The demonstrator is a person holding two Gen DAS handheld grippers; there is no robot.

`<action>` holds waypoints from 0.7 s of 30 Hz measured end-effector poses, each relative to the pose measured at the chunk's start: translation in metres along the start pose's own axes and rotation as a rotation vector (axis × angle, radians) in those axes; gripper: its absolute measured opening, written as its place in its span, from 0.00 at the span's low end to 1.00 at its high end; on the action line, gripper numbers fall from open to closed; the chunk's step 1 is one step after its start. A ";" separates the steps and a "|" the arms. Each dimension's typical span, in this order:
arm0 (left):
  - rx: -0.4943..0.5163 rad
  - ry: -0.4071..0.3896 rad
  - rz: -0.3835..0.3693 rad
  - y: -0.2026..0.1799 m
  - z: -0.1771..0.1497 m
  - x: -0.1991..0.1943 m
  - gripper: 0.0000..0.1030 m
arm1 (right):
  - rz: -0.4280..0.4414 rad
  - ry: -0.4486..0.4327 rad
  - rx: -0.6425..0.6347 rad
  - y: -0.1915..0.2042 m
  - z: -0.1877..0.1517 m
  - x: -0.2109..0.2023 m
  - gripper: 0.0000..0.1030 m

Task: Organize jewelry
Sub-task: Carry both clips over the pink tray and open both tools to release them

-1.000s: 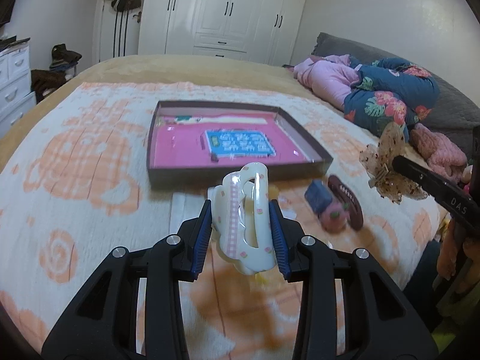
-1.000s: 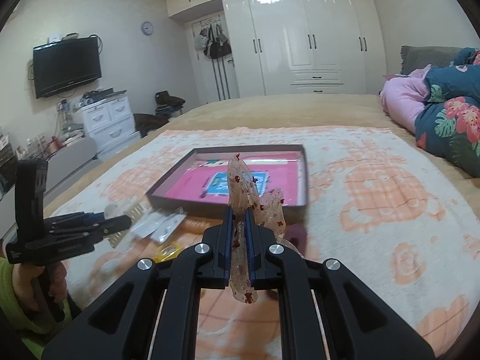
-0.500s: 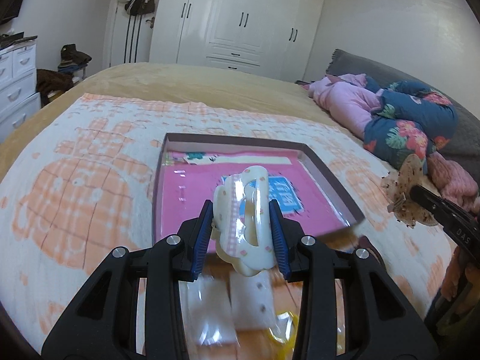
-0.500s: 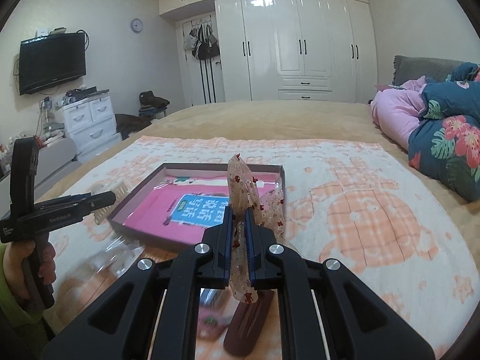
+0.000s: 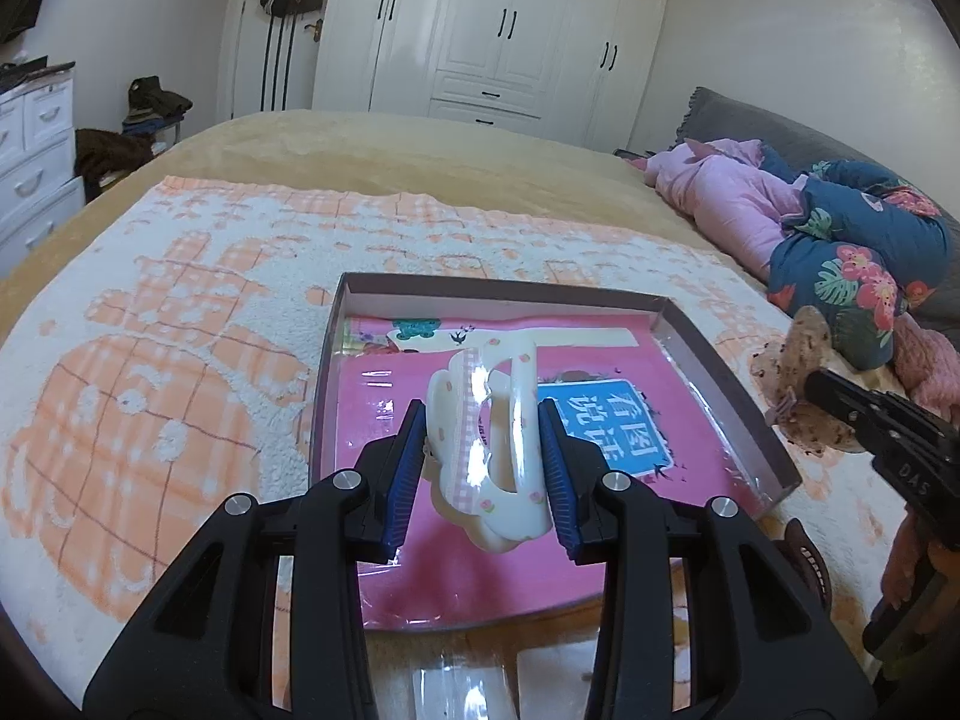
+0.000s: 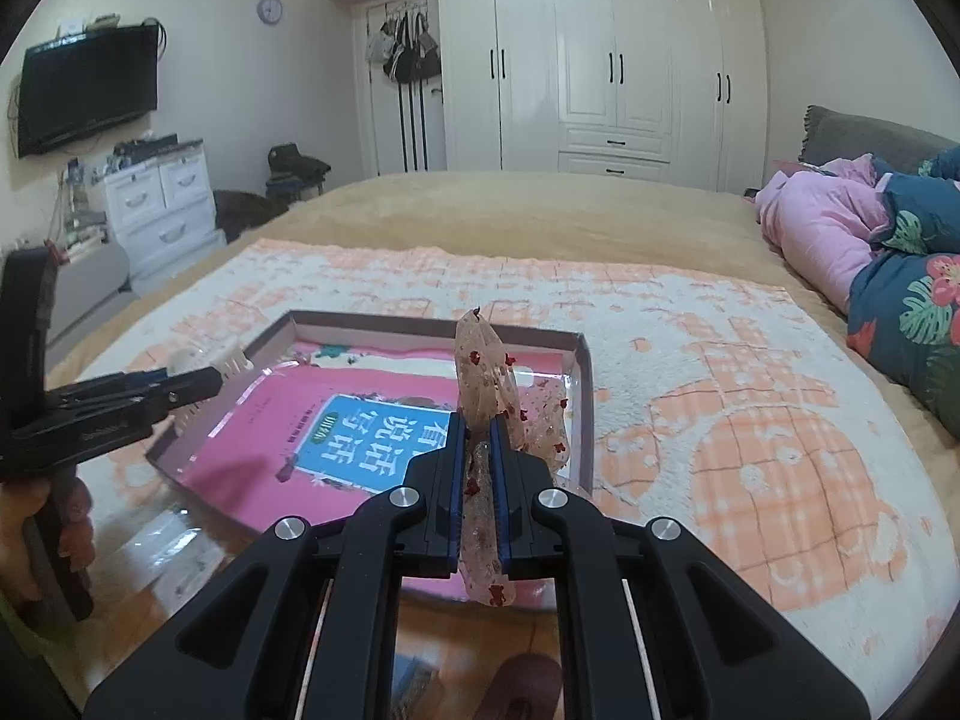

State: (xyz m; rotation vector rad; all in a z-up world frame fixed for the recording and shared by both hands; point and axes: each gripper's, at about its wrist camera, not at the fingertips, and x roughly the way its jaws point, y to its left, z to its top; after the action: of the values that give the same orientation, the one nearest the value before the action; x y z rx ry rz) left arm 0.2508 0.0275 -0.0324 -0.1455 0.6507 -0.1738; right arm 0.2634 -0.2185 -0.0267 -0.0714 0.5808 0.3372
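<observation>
Nearest, the left tongs (image 5: 483, 468) clamp a cream claw clip (image 5: 489, 450); the right tongs (image 6: 478, 474) pinch a sheer bow (image 6: 486, 384). Both hang over the tray (image 5: 720, 372) at 12 o'clock, on the bed; next, probably lower and release inside

Soft indoor light, glare on wardrobe doors (image 6: 600, 60), fisheye-bent dark corners, lower foreground seemingly blurred

An orange-patterned blanket (image 5: 180, 372) covers the bed (image 6: 540, 210), carrying a shallow box (image 5: 726, 372).
</observation>
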 end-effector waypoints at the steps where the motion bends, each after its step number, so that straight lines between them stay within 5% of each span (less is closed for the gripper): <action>1: -0.003 0.002 0.003 0.001 -0.001 0.002 0.28 | -0.004 0.011 -0.001 0.001 0.000 0.006 0.08; 10: 0.008 -0.004 0.028 0.001 -0.004 -0.001 0.41 | -0.002 0.061 0.020 0.005 -0.006 0.031 0.11; 16: 0.029 -0.031 0.041 -0.002 -0.006 -0.016 0.66 | 0.008 0.014 0.035 0.003 -0.009 0.011 0.52; 21: 0.017 -0.075 0.041 0.000 -0.010 -0.040 0.89 | 0.008 -0.050 0.042 0.001 -0.010 -0.025 0.62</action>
State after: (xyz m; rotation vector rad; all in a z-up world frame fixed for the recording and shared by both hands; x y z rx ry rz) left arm 0.2136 0.0352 -0.0165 -0.1218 0.5769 -0.1339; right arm 0.2384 -0.2267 -0.0217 -0.0203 0.5385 0.3337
